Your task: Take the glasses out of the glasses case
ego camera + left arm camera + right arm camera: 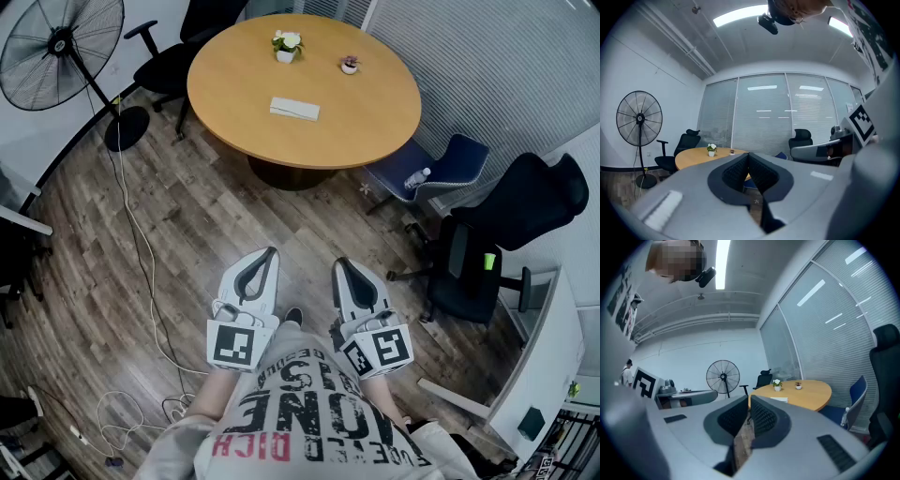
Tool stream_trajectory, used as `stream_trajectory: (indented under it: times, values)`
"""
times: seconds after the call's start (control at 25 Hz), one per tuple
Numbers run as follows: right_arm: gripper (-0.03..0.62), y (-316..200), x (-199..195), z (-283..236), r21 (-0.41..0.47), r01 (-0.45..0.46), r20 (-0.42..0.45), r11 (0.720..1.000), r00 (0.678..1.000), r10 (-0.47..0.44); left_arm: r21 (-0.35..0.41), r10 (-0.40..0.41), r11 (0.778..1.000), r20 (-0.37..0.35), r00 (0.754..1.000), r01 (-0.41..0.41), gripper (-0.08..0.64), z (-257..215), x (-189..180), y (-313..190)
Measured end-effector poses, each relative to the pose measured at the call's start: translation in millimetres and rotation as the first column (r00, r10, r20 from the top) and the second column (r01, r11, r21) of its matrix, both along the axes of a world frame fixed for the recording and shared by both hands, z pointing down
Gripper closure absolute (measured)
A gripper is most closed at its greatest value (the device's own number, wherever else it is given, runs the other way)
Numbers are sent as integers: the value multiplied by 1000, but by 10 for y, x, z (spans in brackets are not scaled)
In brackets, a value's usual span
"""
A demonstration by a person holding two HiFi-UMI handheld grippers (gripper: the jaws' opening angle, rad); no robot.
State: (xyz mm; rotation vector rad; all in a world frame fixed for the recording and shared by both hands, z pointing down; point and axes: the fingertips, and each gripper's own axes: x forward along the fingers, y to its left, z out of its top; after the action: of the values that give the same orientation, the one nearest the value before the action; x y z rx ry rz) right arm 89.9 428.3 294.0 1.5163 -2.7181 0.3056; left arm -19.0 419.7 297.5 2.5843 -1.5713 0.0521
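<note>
Glasses case (294, 109), white, lies flat near the middle of the round table (375, 112), far from me across the wood floor (187, 244). Two small potted plants (286, 45) stand beyond it. I hold left gripper (270, 253) and right gripper (339, 264) side by side near my body, well apart from the table. Both sets of jaws are closed, nothing between them.
</note>
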Motion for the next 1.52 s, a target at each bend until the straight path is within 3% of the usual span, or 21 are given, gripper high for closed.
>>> stream_trajectory:
  times: [0.36,0.6,0.92,1.2,1.28,1.4,1.52]
  values:
    - [566,182,-113,-119,34,9,-11,999,1000,-9,70,1,998,13,1000,-2,549,-88,-148,171]
    - [568,260,-148,-129,39,27,-21,999,999,-26,51,12,999,9,1000,-12,549,-67,-130,257]
    - [578,316,34,-160,59,49,-14,997,999,-48,65,47,997,1,999,-47,549,-93,125,322]
    - [575,256,273,-198,107,48,-28,993,999,-46,75,11,997,26,1000,-13,545,-55,332,289]
    - [575,234,334,-187,109,53,-32,993,998,-50,91,24,995,52,998,-29,488,-33,409,263]
    - [575,204,399,-162,105,57,-32,993,998,-54,44,19,999,30,999,-20,488,-13,497,254]
    - [574,164,432,-142,99,58,-29,993,998,-55,47,21,999,32,999,-22,489,-8,527,216]
